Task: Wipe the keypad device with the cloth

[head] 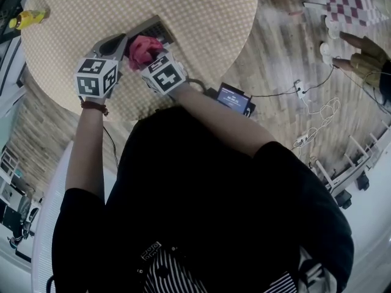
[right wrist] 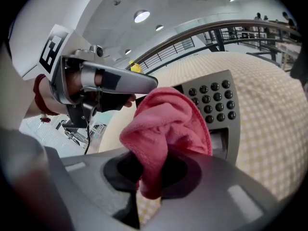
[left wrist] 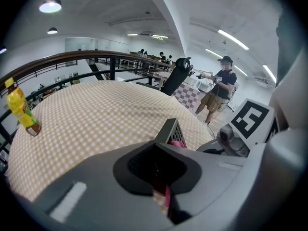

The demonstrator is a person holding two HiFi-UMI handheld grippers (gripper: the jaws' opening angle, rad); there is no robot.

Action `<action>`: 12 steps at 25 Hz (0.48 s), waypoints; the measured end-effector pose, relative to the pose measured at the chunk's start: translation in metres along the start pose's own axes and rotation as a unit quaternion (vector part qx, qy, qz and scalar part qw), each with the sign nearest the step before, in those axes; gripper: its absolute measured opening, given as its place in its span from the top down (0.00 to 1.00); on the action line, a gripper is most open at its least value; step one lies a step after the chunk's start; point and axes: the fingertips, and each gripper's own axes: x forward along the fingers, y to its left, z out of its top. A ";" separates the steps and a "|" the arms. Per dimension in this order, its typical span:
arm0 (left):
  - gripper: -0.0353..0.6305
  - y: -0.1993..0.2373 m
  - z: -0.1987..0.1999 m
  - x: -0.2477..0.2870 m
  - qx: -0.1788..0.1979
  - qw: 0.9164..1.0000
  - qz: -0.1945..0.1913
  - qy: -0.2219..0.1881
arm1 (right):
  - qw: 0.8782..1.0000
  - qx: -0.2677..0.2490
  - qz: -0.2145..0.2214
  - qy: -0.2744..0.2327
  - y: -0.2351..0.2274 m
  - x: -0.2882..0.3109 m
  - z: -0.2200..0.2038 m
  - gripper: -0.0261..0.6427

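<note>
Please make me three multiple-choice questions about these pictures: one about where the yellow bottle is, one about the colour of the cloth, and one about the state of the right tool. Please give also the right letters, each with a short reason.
1. Where does the yellow bottle stand?
A) near the edge of the round table, apart from the keypad device
B) on top of the keypad device
C) between the jaws of the right tool

2. What colour is the cloth?
A) blue
B) pink
C) white

3. In what state is the right tool?
A) open and empty
B) shut on the cloth
C) shut on the bottle

Right letters:
1 A: the head view shows the bottle alone by the table's rim.
2 B: both the head view and the right gripper view show a pink cloth.
3 B: the right gripper view shows the cloth pinched between the jaws, in front of the keypad device.
</note>
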 end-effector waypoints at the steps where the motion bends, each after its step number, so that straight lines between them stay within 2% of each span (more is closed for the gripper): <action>1: 0.94 0.000 0.000 0.000 0.001 1.000 -0.001 0.001 | 1.000 0.000 -0.001 0.000 0.002 -0.001 0.003 0.85; 6: 0.94 0.002 0.002 0.000 -0.010 1.000 0.002 -0.002 | 0.999 -0.022 0.005 -0.041 0.016 -0.018 0.058 0.85; 8: 0.94 0.003 0.002 0.000 -0.016 1.000 0.003 -0.004 | 0.999 -0.027 0.008 -0.043 0.016 -0.018 0.059 0.85; 12: 0.94 -0.001 0.002 0.000 -0.001 1.000 -0.001 -0.002 | 0.999 -0.037 0.008 -0.038 0.011 -0.013 0.041 0.85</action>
